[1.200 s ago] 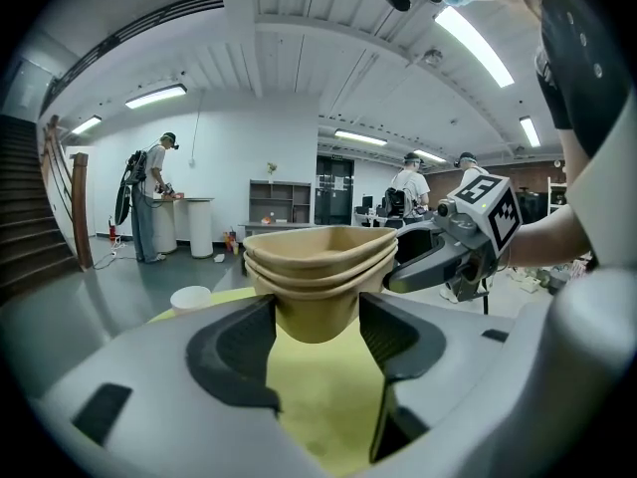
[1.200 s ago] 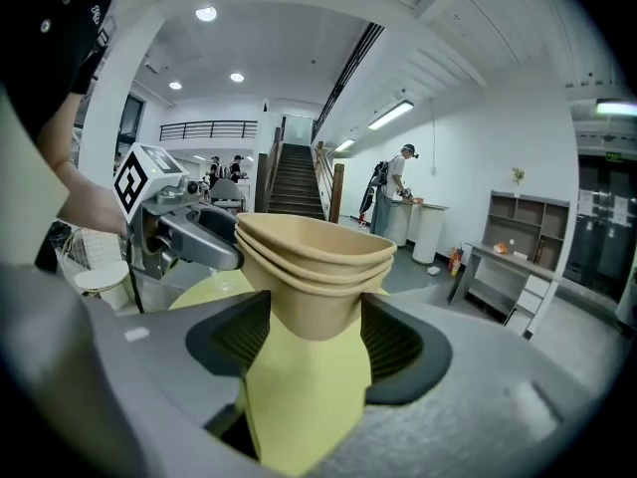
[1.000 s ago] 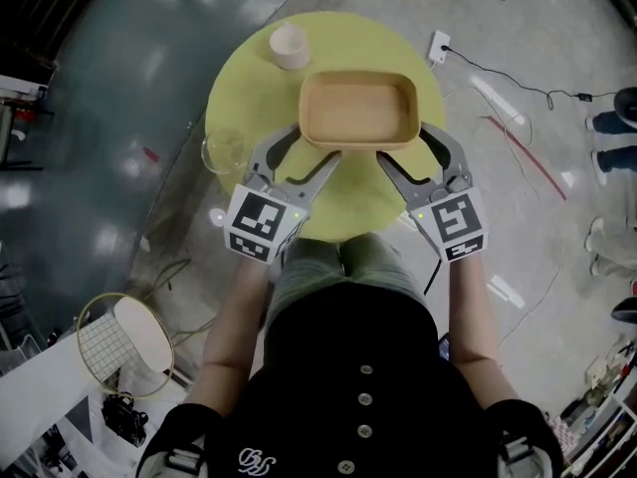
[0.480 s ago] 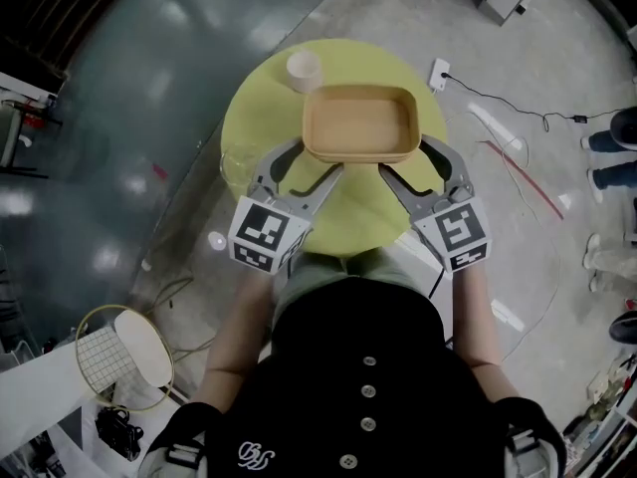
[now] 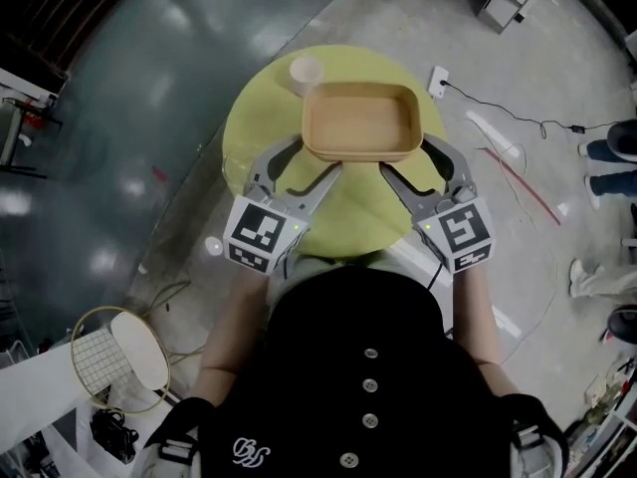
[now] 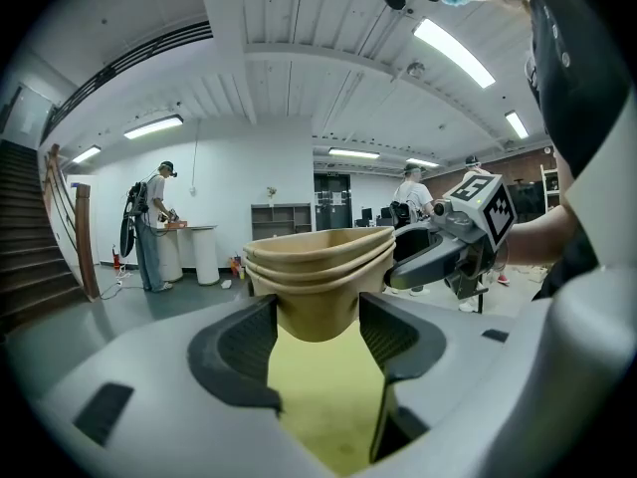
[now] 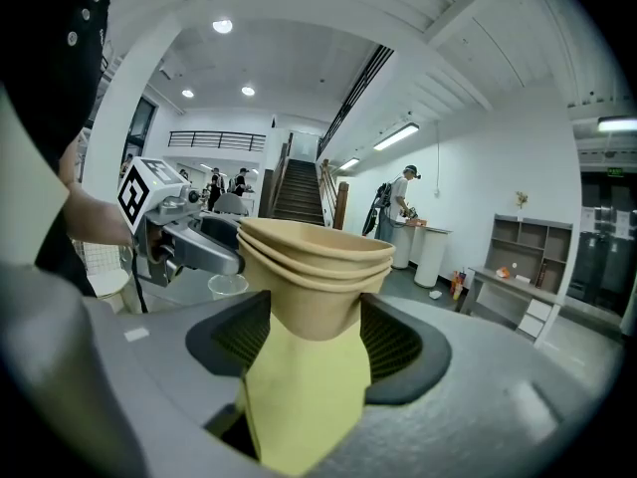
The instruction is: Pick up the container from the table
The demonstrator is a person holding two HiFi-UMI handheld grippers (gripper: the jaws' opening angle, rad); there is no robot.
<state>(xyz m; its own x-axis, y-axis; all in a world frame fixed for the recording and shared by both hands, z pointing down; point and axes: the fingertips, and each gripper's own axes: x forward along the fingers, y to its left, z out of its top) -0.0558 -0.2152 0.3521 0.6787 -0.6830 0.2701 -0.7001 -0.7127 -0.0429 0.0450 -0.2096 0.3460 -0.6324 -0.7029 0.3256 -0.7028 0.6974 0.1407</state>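
Note:
A tan rectangular container (image 5: pixel 360 120) hangs just above the round yellow table (image 5: pixel 254 118), held by its two near corners. My left gripper (image 5: pixel 317 154) is shut on the near-left corner, and my right gripper (image 5: pixel 405 154) is shut on the near-right corner. In the left gripper view the ribbed corner of the container (image 6: pixel 318 267) is pinched between the dark pads (image 6: pixel 244 342), with the right gripper (image 6: pixel 438 252) on the far side. In the right gripper view the other corner of the container (image 7: pixel 314 267) sits squeezed between the pads (image 7: pixel 393 342), with the table below it.
A white cup (image 5: pixel 305 71) stands at the table's far edge. A clear plastic cup (image 7: pixel 227 285) stands to the left. On the floor lie a racket (image 5: pixel 119 352), a socket with a cable (image 5: pixel 438 81) and people's feet at the right. People stand at tall tables in the room.
Both grippers have risen together with the container, which now hangs a little higher over the table. The grip on both corners is unchanged.

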